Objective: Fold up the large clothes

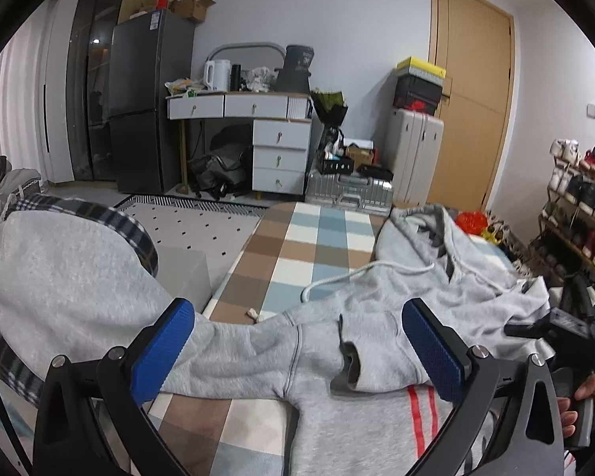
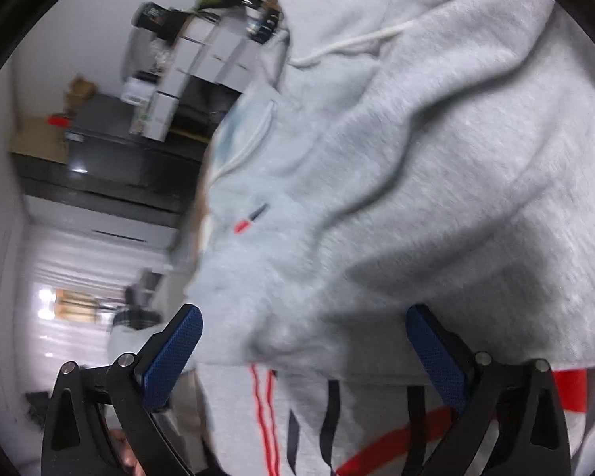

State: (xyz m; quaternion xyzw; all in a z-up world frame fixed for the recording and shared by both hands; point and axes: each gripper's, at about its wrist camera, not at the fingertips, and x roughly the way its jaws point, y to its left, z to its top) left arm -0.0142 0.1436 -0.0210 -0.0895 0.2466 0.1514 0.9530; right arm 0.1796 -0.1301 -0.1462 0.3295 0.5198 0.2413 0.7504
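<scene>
A light grey hoodie with white drawstrings and red stripes lies spread on a checked blue, brown and white bed cover. One sleeve trails off to the left over a plaid cloth. My left gripper is open, its blue pads wide apart just above the sleeve and a folded cuff. The right gripper is also open, with a bunched fold of the hoodie lying loose between its fingers. In the left wrist view the right gripper shows at the right edge, held by a hand.
A plaid blanket lies at the left edge of the bed. Beyond it are a dotted rug, a white drawer desk, a dark fridge, suitcases and a shoe rack at the right.
</scene>
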